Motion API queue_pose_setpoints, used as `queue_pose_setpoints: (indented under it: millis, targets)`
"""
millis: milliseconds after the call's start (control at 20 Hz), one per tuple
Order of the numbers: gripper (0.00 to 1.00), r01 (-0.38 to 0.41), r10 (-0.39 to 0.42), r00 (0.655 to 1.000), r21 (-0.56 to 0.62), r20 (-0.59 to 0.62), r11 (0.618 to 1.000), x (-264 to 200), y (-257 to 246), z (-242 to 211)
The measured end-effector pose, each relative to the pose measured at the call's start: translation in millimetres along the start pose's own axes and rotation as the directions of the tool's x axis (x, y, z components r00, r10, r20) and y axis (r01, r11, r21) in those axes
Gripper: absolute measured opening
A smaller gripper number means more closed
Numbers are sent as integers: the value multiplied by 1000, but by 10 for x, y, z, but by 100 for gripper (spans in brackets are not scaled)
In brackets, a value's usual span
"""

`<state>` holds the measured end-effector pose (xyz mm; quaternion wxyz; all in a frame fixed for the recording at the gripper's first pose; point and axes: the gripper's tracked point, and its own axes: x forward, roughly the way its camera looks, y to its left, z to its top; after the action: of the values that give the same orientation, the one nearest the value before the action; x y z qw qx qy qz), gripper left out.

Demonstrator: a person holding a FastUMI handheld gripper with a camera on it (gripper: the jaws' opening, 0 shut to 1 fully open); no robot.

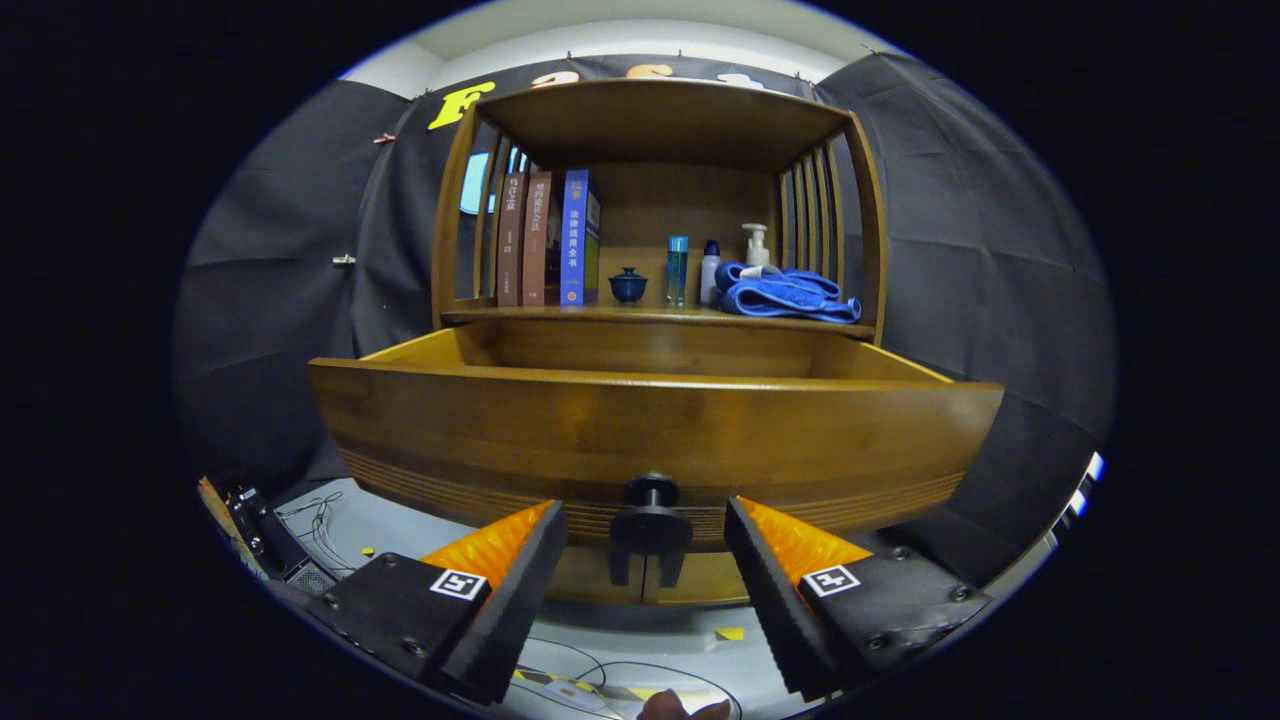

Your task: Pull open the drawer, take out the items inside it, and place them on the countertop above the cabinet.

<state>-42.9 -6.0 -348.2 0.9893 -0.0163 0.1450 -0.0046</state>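
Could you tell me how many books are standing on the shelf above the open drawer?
3, upright together at the shelf's left end: brown book, reddish-brown book, blue book beside the teacup. None seem hidden. The gripper is open.

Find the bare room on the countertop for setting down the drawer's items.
Bare wood lies on the countertop between the blue book and teacup, and along the front edge. Crowded: bottles and blue towel. The gripper is open, its fingers flanking the drawer knob.

One drawer (pixel 655 425) with one knob (pixel 651 492), and two fingers (pixel 500 560) spread apart, one to each side of it. On the tabletop (pixel 650 316): three books (pixel 548 240), one lidded cup (pixel 628 285), three bottles (pixel 711 265) (one a pump type), one folded towel (pixel 785 295).
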Motion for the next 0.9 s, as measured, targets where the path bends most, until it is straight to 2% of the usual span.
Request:
queue_pose_setpoints:
  millis: [100, 350, 450, 550, 650, 750, 900]
  targets:
    - [99, -31, 30, 999, 23, 27, 999, -116, 54, 217]
    - [99, -38, 32, 996, 76, 81, 996, -149, -59, 1033]
    - [99, -46, 44, 999, 92, 25, 995, -20, -105, 1282]
    - [99, -80, 90, 991, 105, -95, 991, 181, -70, 1406]
    - [99, -102, 129, 964, 123, -233, 987, 412, -40, 1424]
    - [99, -92, 121, 929, 99, -350, 991, 654, -80, 1378]
    - [99, -101, 126, 845, 78, -520, 992, 964, -68, 1147]
